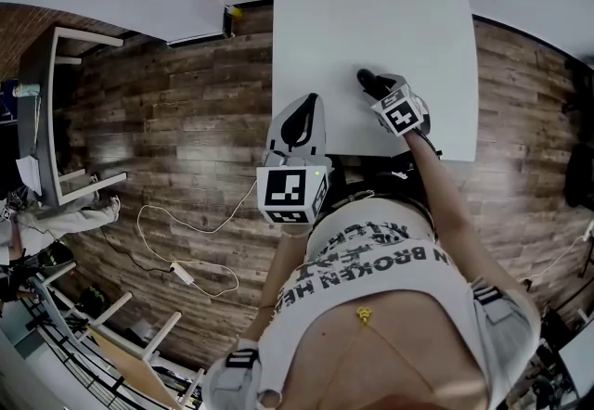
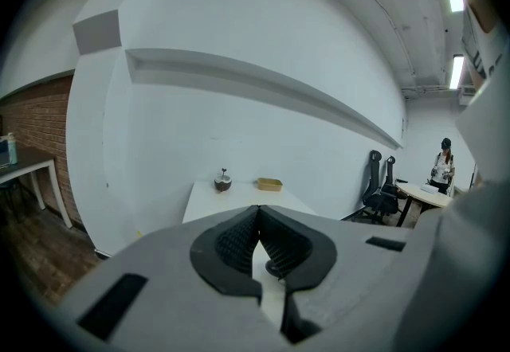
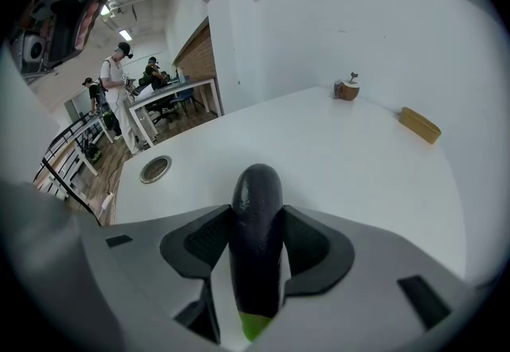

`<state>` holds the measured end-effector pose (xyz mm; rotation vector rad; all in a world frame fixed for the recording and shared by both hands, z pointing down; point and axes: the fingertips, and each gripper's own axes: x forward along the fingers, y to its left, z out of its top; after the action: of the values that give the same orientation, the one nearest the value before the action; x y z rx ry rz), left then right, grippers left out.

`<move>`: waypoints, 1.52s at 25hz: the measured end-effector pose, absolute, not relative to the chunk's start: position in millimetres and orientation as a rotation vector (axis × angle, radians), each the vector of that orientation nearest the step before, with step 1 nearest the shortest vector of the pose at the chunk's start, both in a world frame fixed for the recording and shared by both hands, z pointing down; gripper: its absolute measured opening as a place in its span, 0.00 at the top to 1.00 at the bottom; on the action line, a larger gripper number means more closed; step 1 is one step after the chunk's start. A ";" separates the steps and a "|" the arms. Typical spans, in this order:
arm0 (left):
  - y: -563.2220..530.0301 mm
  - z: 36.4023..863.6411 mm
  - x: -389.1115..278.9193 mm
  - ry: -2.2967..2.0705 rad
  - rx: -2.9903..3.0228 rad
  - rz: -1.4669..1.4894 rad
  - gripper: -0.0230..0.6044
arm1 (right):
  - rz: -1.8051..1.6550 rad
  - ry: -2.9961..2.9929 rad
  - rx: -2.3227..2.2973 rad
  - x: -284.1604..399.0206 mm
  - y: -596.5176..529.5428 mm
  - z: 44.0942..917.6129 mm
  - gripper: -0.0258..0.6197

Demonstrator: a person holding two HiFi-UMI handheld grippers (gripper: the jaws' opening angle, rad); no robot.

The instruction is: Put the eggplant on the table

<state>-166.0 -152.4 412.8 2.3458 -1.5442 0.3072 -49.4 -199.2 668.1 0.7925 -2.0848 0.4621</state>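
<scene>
Between the jaws of your right claw (image 3: pixel 256 223), the eggplant (image 3: pixel 256 183) sits clamped, tip out ahead over the table (image 3: pixel 351 167) below. Lower until it touches, then release gently so it cannot roll. Your left claw (image 2: pixel 256 221) hangs closed, empty.

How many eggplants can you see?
1. The eggplant sits clamped in the right hand-held gripper over the table; none shows elsewhere, though some may be hidden.
</scene>
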 end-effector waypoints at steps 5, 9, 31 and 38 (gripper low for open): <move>-149.6 414.2 -168.0 -1.551 2.344 0.308 0.95 | 0.476 -2.070 0.791 -47.0 -197.8 675.5 0.64; -148.3 414.4 -168.5 -1.557 2.341 0.306 0.95 | 0.485 -2.062 0.789 -44.8 -196.2 680.8 0.64; -146.1 410.4 -169.3 -1.562 2.345 0.301 0.95 | 0.484 -2.068 0.794 -44.5 -195.5 678.3 0.64; -143.9 410.2 -169.1 -1.561 2.349 0.303 0.95 | 0.489 -2.069 0.769 -46.4 -190.1 681.1 0.63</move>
<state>-169.1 -143.9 410.2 2.3492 -1.5607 0.3033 -46.4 -190.1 681.1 0.7685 -2.0690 0.4885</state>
